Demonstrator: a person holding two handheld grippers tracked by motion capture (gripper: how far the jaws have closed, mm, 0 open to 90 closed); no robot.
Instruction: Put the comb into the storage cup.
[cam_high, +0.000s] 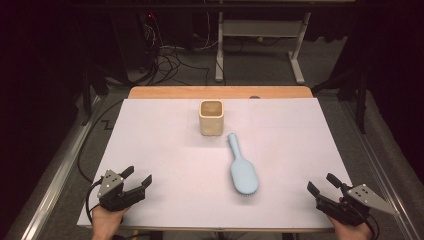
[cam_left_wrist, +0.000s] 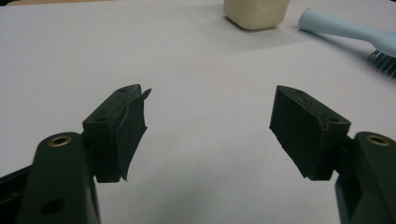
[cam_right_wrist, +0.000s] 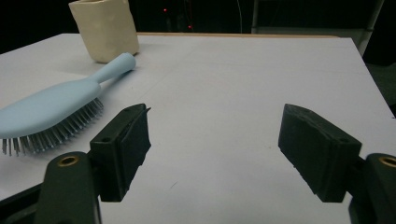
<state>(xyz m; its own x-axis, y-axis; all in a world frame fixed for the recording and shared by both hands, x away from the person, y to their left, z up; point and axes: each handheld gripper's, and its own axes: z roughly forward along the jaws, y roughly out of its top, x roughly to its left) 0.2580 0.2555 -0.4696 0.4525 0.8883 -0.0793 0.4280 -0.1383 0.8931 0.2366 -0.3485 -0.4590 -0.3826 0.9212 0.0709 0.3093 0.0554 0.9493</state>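
Fingers on your left gripper (cam_high: 136, 181) are spread wide with bare table between them; those on your right gripper (cam_high: 322, 186) are equally spread and grip nothing. Both grippers rest low at the near edge of the white table cover (cam_high: 165, 150), well apart. A light blue hairbrush (cam_high: 242, 169) lies bristles-down between them, its handle pointing toward a cream square cup (cam_high: 211, 117) standing upright just beyond it.
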